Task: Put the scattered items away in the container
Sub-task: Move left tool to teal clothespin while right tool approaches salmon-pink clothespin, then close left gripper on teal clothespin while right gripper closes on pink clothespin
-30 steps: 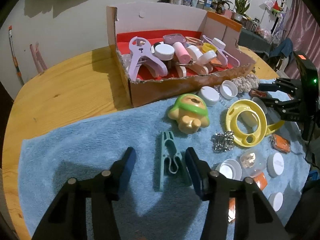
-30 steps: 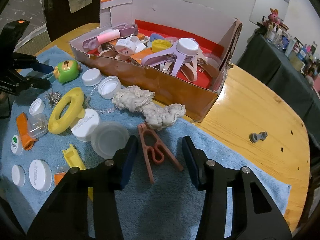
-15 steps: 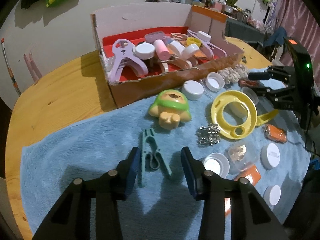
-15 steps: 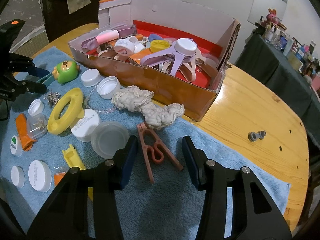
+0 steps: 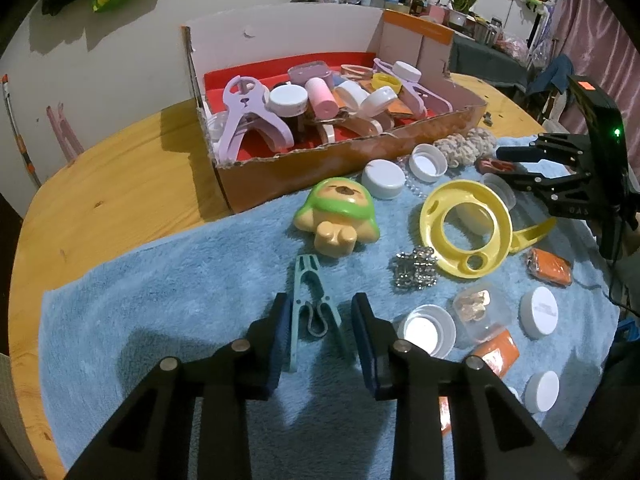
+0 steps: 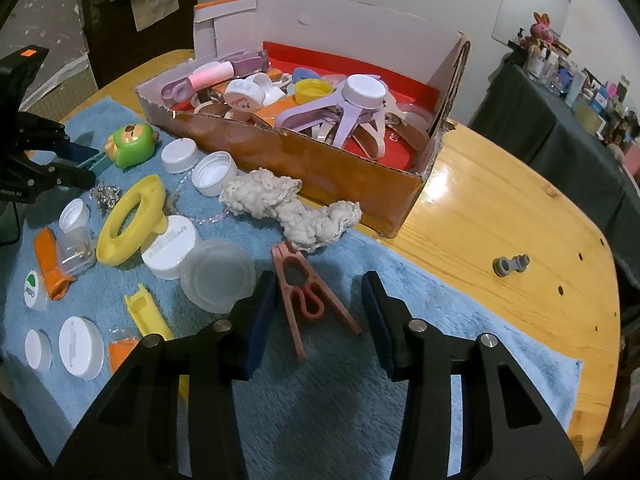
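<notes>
Cardboard box (image 5: 320, 168) half filled, lids and toys left on towel (image 5: 160, 300); left gripper (image 5: 320, 316) closing around green peg (image 5: 314, 304), right gripper (image 6: 320, 300) closing around pink peg (image 6: 308, 300), neither yet gripped.

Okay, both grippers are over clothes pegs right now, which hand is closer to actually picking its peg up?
Left, probably. The left gripper is closing with its pads nearly against the teal peg. The right gripper, also closing, has gaps beside the pink peg.
</notes>
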Demonstrator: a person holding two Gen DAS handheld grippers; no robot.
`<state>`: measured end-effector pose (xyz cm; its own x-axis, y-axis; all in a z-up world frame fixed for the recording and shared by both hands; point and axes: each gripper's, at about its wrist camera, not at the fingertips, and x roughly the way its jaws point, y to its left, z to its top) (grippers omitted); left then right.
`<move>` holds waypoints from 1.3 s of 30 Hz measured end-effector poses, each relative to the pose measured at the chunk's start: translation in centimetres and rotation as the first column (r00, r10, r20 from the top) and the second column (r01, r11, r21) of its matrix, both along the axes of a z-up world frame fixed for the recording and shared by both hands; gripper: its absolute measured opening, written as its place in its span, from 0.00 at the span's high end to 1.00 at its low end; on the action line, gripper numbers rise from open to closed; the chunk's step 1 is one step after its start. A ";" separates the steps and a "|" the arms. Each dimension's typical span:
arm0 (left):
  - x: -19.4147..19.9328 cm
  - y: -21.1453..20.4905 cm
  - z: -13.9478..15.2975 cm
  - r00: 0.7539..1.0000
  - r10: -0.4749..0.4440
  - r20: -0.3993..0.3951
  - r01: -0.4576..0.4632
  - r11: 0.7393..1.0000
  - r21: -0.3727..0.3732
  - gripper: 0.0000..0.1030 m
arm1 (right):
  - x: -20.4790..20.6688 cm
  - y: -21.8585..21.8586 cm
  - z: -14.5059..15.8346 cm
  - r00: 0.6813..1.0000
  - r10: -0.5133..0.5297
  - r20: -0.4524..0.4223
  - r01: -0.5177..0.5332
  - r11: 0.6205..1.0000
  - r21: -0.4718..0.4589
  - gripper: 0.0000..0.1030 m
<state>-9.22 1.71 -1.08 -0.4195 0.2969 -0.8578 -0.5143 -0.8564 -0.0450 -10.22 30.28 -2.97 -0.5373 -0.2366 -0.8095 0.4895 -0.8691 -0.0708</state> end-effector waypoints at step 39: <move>0.5 0.2 0.5 0.999 0.017 -0.042 -0.016 1.000 0.003 0.72 | 0.8 -0.7 0.5 0.997 0.061 0.043 -0.061 0.998 -0.007 0.77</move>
